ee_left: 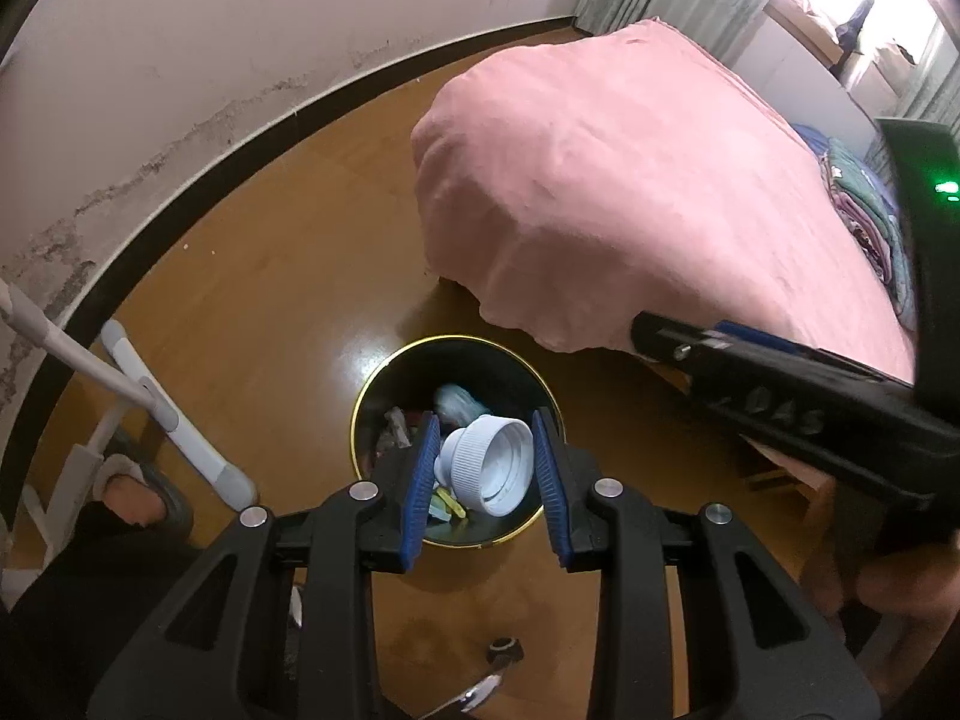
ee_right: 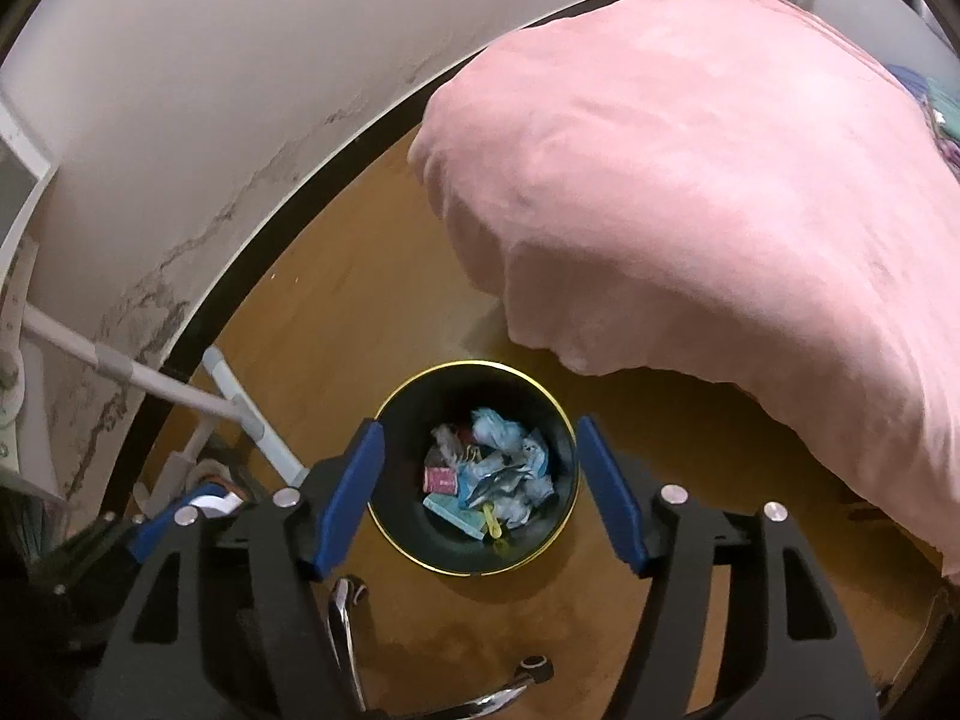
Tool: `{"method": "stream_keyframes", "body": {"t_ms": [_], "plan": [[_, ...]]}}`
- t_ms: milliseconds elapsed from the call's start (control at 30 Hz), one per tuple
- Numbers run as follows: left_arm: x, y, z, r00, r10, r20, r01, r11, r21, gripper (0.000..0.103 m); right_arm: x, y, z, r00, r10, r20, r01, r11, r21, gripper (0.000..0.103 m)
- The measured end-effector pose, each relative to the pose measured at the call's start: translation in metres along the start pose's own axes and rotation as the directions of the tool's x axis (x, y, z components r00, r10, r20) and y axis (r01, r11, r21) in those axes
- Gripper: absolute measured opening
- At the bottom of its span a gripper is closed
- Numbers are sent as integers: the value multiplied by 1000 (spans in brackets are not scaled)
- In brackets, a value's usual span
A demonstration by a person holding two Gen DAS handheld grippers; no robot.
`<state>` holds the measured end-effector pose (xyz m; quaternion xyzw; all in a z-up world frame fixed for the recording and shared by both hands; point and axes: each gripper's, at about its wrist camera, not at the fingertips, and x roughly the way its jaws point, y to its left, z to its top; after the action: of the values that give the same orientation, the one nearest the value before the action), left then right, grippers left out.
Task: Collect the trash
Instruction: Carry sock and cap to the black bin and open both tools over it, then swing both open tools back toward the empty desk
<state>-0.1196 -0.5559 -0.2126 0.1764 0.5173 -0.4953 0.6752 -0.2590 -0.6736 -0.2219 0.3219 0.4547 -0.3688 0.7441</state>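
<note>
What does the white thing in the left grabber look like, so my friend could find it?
Start at the big pink blanket on the bed, then look down to the round black trash bin with a gold rim on the wooden floor. Right above it, the left gripper is clamped on a white ribbed bottle cap: plain white and hollow, unlike the crumpled colourful wrappers below.

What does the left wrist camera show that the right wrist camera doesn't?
Only the left wrist view shows the left gripper clamped on a white ribbed bottle cap above the bin, plus the right gripper's black body crossing at the right.

Only the right wrist view shows the right gripper open with nothing between its pads, and an unobstructed look at the crumpled wrappers inside.

Both show the black gold-rimmed trash bin, the pink blanket and the wooden floor.
</note>
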Motion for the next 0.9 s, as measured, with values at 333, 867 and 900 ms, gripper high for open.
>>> {"method": "stream_keyframes", "body": {"t_ms": [333,867,900], "plan": [[8,-7,7,1000,-2,-7,2,1000,16,63,-33,-16,8,996,-9,92,3,998,63,70],[-240,84,-11,935,240,262,-242,970,-26,93,-151,144,4,937,251,242,-172,936,-306,81],[-264,106,-21,919,281,275,-274,960,-64,94,-158,162,2,930,279,241,-186,920,-345,82]]}}
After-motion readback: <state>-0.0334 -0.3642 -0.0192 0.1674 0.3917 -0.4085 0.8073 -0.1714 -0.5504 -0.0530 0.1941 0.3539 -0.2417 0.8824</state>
